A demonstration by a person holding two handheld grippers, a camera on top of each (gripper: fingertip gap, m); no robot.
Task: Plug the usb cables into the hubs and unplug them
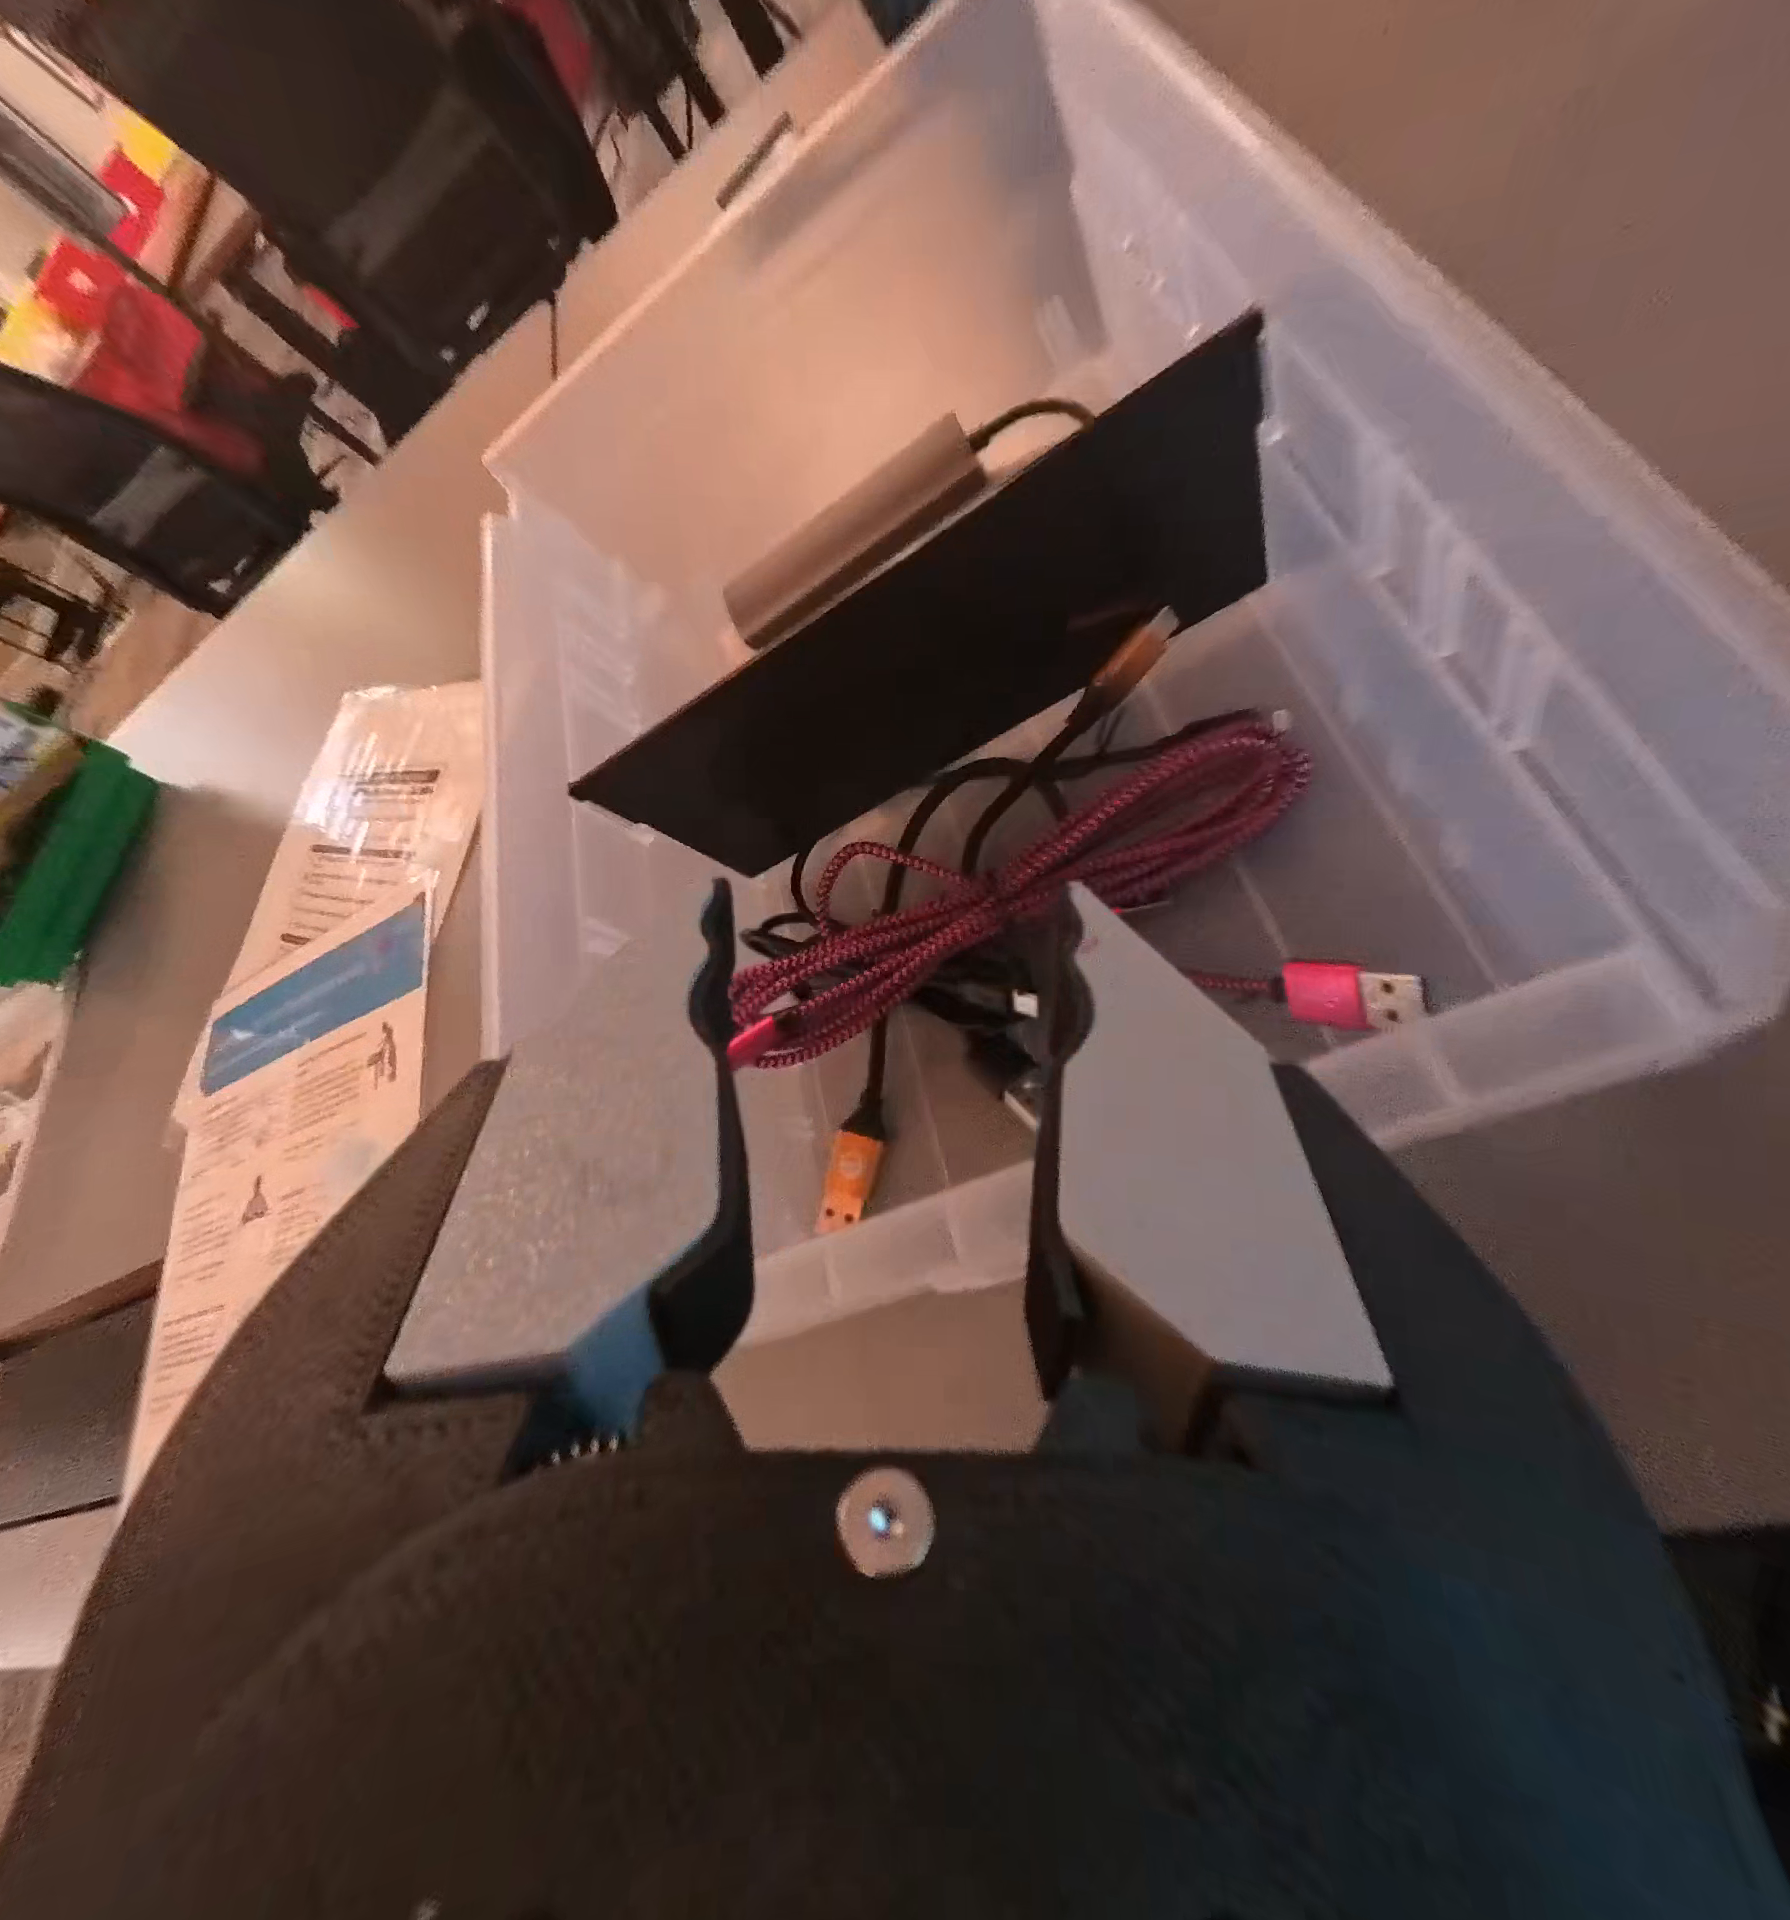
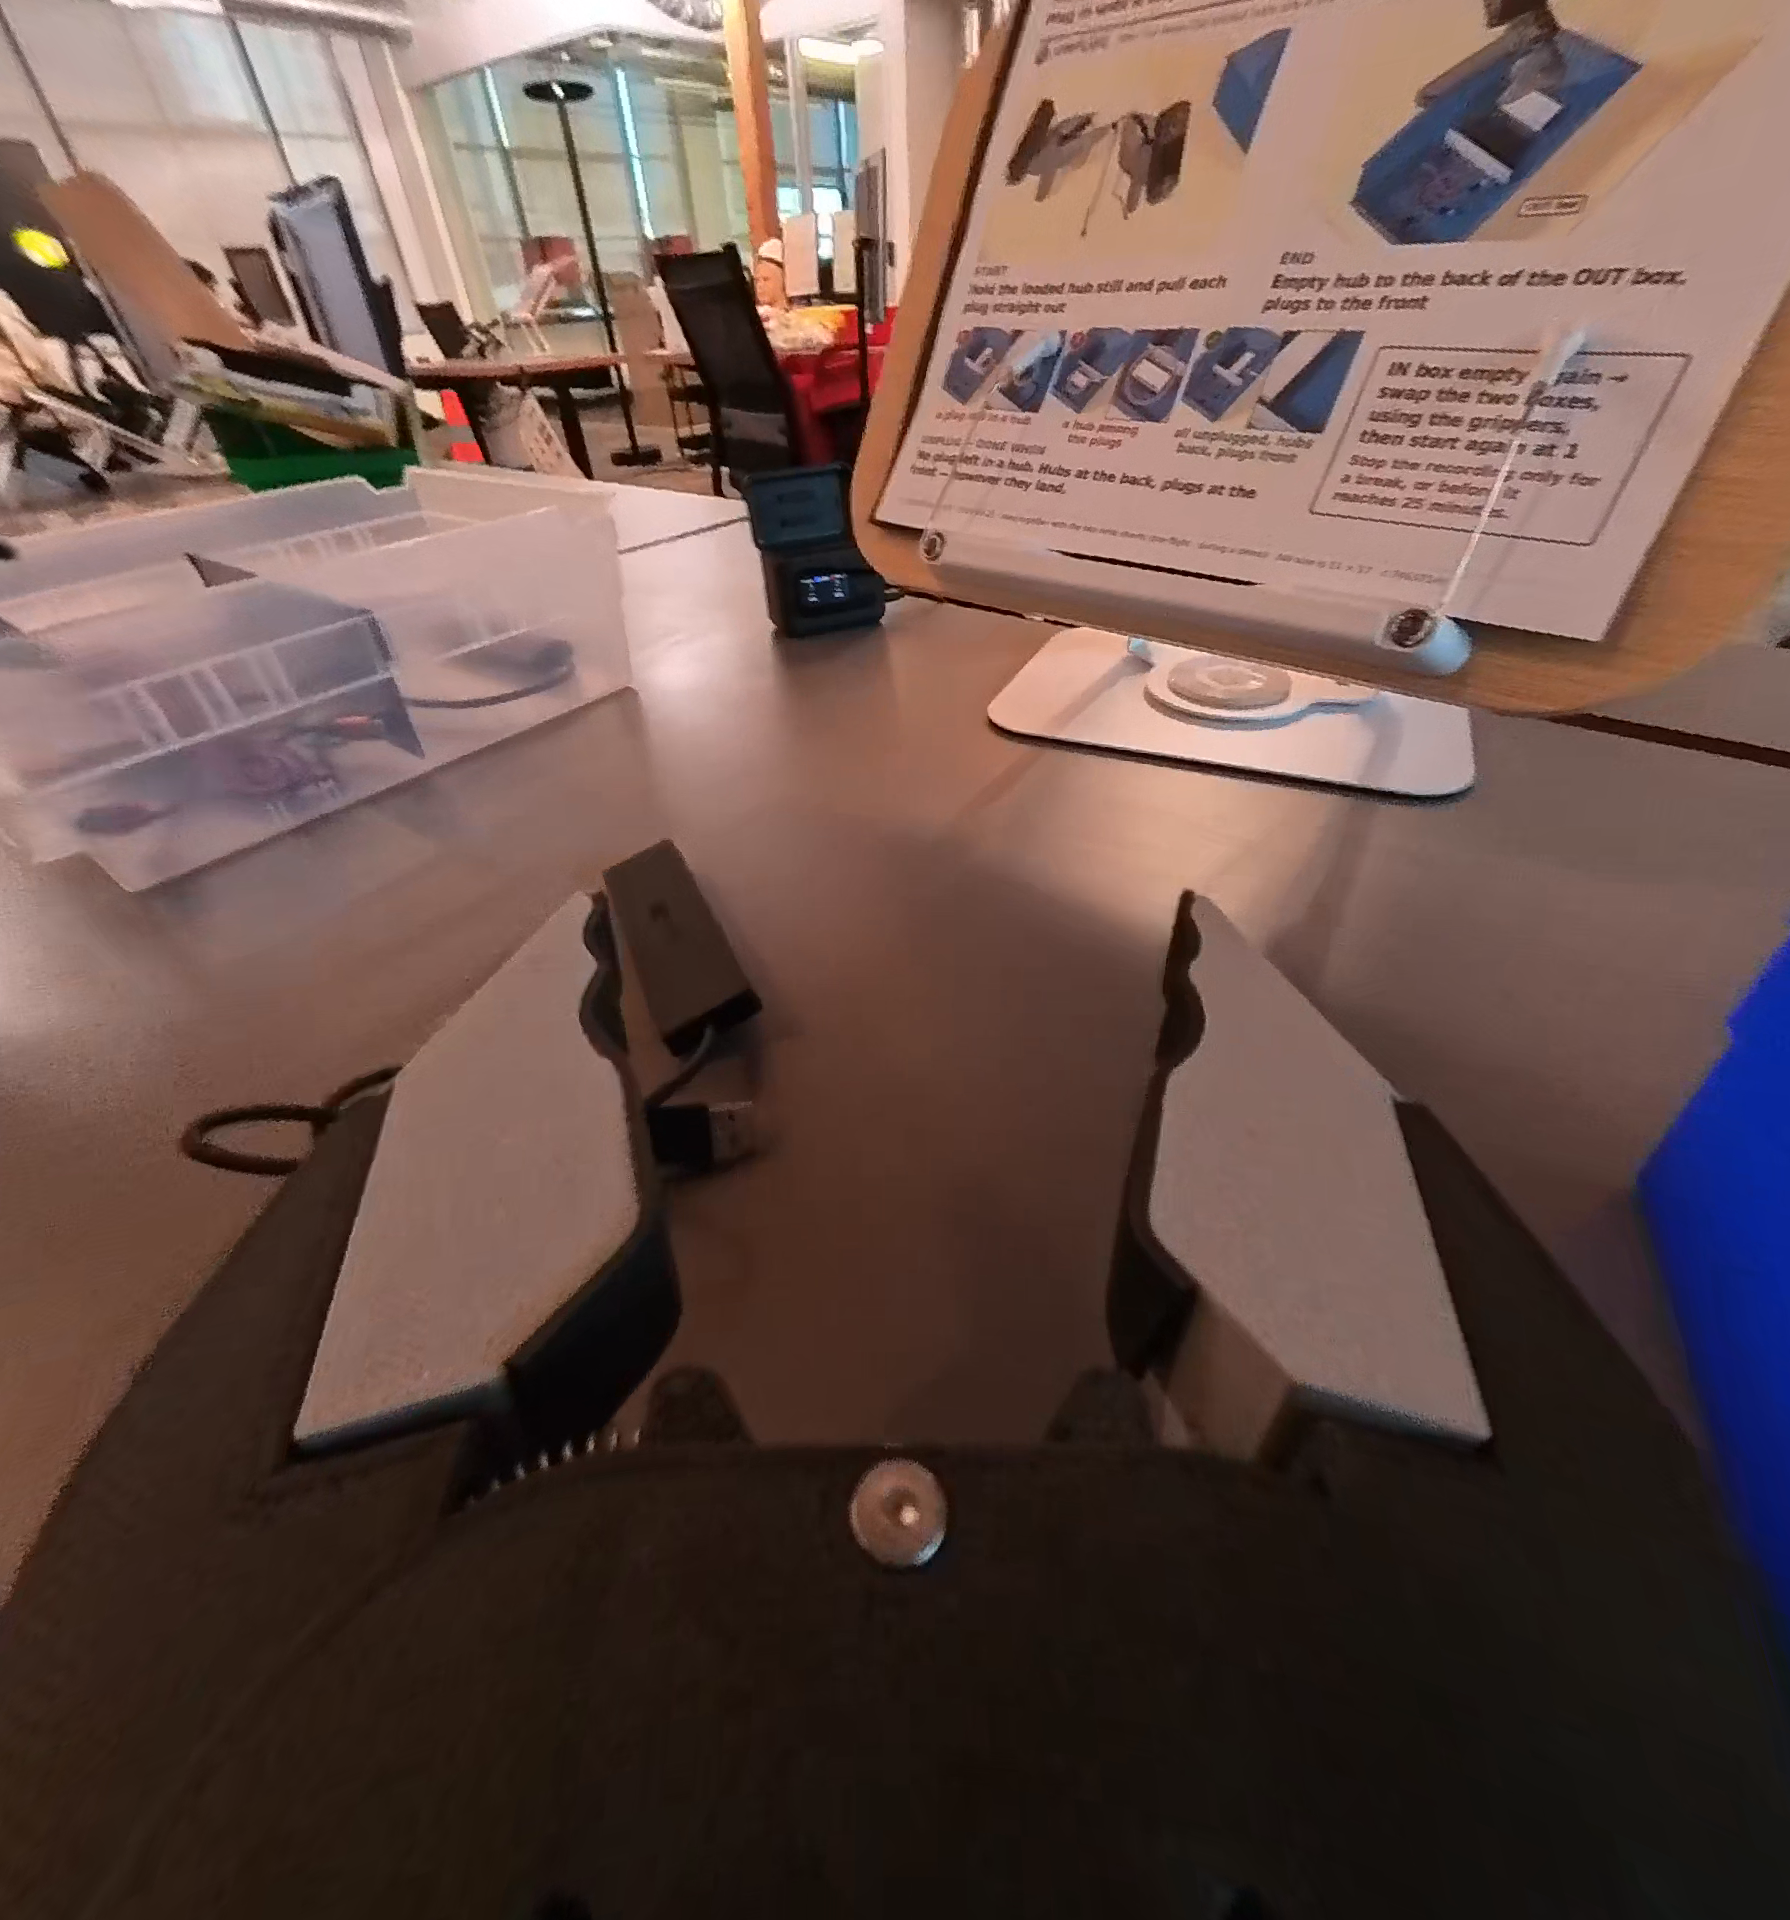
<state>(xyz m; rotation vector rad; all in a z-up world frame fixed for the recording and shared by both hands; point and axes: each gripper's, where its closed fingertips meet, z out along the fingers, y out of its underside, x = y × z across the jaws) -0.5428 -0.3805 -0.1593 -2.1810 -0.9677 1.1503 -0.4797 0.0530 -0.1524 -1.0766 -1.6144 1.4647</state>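
In the left wrist view my left gripper (image 1: 896,914) is open above the front of a clear plastic bin (image 1: 1493,644). A coiled magenta braided cable (image 1: 1026,862) lies under and between the fingertips, with its pink USB plug (image 1: 1348,992) to the right. An orange USB plug (image 1: 849,1174) on a black cable lies near the bin's front wall. A grey hub (image 1: 860,530) rests on a black tilted panel (image 1: 974,644) farther back. In the right wrist view my right gripper (image 2: 891,914) is open and empty over the table. A black hub (image 2: 673,945) lies just inside the left finger, with its short cable and USB plug (image 2: 714,1132).
The clear bin (image 2: 299,644) stands at the left in the right wrist view. An instruction sheet on a wooden stand (image 2: 1338,260) is at the back right, with a small black device (image 2: 818,571) beside it. A blue bin (image 2: 1764,1195) is at the right edge. Printed sheets (image 1: 330,987) lie left of the clear bin. From the left gripper's tips to the grey hub (image 1: 860,530) is close to 20 cm. My right wrist view (image 2: 502,642) looks at it from another angle.
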